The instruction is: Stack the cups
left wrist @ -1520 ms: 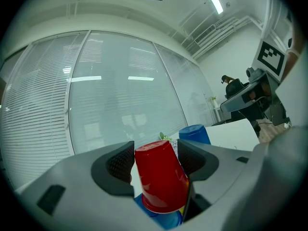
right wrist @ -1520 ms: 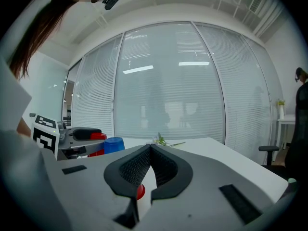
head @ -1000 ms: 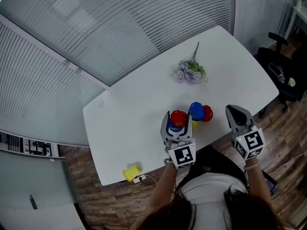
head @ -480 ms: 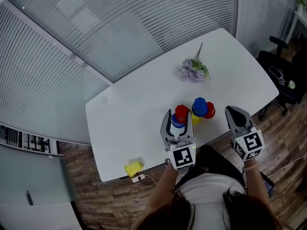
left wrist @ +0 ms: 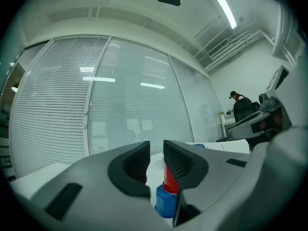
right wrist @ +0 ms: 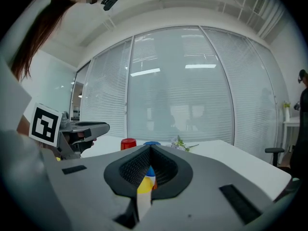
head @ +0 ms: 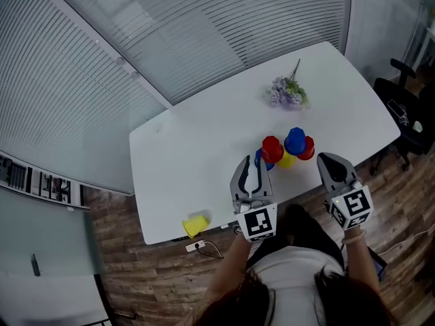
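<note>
An upturned red cup [head: 272, 147] sits on a blue cup [head: 261, 160] just beyond my left gripper [head: 251, 166]. Its jaws have just been closing and stand a narrow gap apart, open, with nothing between them. In the left gripper view that red cup [left wrist: 168, 178] on the blue cup [left wrist: 166, 203] shows through the gap of the left gripper [left wrist: 155, 153]. To the right stands a cluster: a blue cup [head: 295, 140], a red cup [head: 308, 148] and a yellow cup [head: 287, 160]. My right gripper [head: 325, 159] is shut and empty, near the table's edge by that cluster.
Another yellow cup [head: 196, 225] lies at the table's [head: 197, 155] near left edge, above a cable plug [head: 194, 245] on the floor. A sprig of purple flowers [head: 289, 94] lies at the far side. An office chair [head: 406, 113] stands to the right.
The left gripper has drawn back from the red-on-blue stack, which stood between its wide jaws, and the jaws have narrowed. The stack now stands free ahead of the tips.
</note>
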Demonstrator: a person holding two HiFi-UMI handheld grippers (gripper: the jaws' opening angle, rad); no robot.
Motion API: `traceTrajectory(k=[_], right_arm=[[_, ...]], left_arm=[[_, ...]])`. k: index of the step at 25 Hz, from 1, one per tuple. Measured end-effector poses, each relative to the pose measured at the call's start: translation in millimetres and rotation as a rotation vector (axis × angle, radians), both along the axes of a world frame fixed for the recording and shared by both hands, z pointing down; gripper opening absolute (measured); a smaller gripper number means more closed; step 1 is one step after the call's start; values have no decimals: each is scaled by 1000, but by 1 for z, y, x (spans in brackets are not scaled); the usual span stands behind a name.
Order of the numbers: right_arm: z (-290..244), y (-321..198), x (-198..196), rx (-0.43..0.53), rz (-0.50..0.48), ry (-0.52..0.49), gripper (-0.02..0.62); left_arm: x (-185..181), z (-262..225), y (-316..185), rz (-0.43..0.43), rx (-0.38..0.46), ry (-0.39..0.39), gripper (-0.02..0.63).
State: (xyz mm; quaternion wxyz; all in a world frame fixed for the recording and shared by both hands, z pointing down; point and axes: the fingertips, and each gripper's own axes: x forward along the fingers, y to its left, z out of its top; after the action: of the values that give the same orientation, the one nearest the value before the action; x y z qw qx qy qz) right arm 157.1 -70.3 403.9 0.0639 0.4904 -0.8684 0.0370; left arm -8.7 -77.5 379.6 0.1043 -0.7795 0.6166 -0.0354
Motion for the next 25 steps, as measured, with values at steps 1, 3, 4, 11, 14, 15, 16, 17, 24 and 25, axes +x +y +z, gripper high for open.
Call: traceTrajectory(k=[1, 3, 4, 11, 14, 15, 16, 17, 24, 25], right_arm=[[1, 4, -6, -2, -13, 4, 28], [1, 11, -18, -6, -43, 3, 28], [1, 15, -24, -5, -58, 0, 28], [-5, 35, -75, -8, -148, 0, 28], [-5, 38, -97, 12, -192, -2, 28], [-4, 40, -105, 12, -207, -4, 28], [-4, 41, -112, 12, -224, -6, 28], [-4, 42, -120, 12, -245, -5, 28], [-4, 42, -169, 2, -397, 8, 28], [-3, 42, -175, 2, -421, 6, 28]], left_arm=[[-4, 0, 4, -5, -1, 1, 92], [-13, -1, 11, -18, -2, 8, 72], [-17, -1, 15, -23, -3, 11, 62], [-51, 3, 40, -54, -20, 21, 33], [-68, 7, 49, -79, -38, 32, 26], [-73, 9, 52, -84, -47, 32, 25], [-77, 11, 54, -83, -57, 27, 21], [-79, 13, 56, -80, -67, 19, 21], [-110, 22, 65, -156, -120, 46, 17], [-114, 22, 66, -171, -126, 49, 17]])
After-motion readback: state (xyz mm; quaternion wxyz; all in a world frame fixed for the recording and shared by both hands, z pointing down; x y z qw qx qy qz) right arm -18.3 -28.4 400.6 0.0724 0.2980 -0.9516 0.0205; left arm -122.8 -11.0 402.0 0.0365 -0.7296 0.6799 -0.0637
